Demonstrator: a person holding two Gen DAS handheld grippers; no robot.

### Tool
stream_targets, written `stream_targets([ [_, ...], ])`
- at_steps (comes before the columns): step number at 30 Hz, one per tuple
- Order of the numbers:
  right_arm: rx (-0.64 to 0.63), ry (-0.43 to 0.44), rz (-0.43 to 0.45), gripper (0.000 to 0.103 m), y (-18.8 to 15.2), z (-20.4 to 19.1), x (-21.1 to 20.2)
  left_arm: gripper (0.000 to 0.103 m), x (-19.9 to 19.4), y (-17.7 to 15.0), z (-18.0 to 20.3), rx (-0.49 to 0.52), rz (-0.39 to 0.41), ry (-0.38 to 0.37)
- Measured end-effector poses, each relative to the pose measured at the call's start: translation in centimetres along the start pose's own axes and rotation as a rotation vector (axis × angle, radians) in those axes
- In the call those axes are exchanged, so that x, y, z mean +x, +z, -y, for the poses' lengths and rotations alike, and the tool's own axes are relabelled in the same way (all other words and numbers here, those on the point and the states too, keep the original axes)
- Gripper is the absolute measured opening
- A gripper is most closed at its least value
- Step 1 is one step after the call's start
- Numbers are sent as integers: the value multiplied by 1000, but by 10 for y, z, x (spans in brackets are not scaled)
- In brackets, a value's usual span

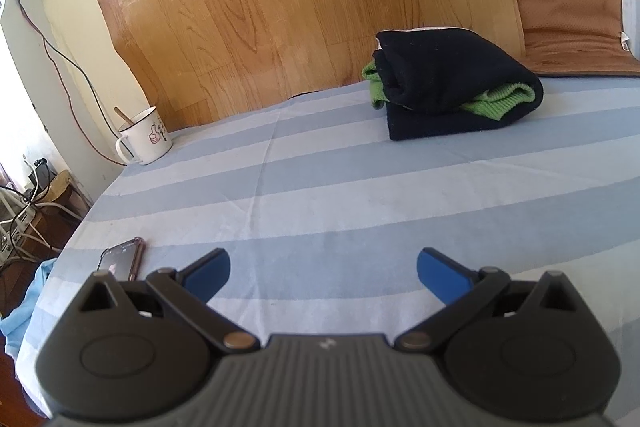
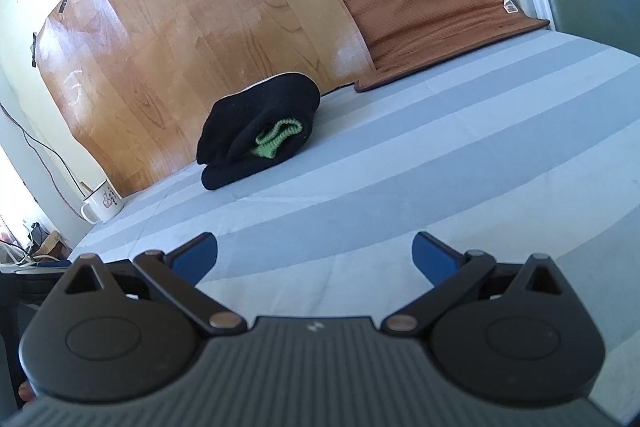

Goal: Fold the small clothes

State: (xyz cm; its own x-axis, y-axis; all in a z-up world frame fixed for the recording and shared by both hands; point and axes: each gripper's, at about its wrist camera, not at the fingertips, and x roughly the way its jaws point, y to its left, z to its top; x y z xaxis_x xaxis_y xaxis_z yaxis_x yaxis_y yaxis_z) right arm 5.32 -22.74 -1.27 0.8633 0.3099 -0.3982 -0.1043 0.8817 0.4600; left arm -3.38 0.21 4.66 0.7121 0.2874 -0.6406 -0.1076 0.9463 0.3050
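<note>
A folded black garment with green knit trim (image 1: pixel 452 83) lies at the far side of the blue-and-white striped sheet (image 1: pixel 320 195), near the wooden board. It also shows in the right wrist view (image 2: pixel 260 131). My left gripper (image 1: pixel 323 275) is open and empty, low over the near part of the sheet, well short of the garment. My right gripper (image 2: pixel 314 259) is open and empty too, also over the near sheet, with the garment far ahead to its left.
A white mug (image 1: pixel 146 137) with a stick in it stands at the sheet's far left edge. A phone (image 1: pixel 120 259) lies at the near left edge. A brown mat (image 2: pixel 432 3) leans against the wall at the back right. Cables hang left.
</note>
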Motion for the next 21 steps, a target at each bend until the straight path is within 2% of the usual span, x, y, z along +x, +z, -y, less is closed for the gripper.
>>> stream_targets([
  [13, 6, -1, 9, 103, 1, 6, -3, 103, -6, 1, 13, 20, -4, -35],
  [21, 0, -6, 17, 103, 2, 7, -5, 103, -11, 2, 17, 25, 13, -83],
])
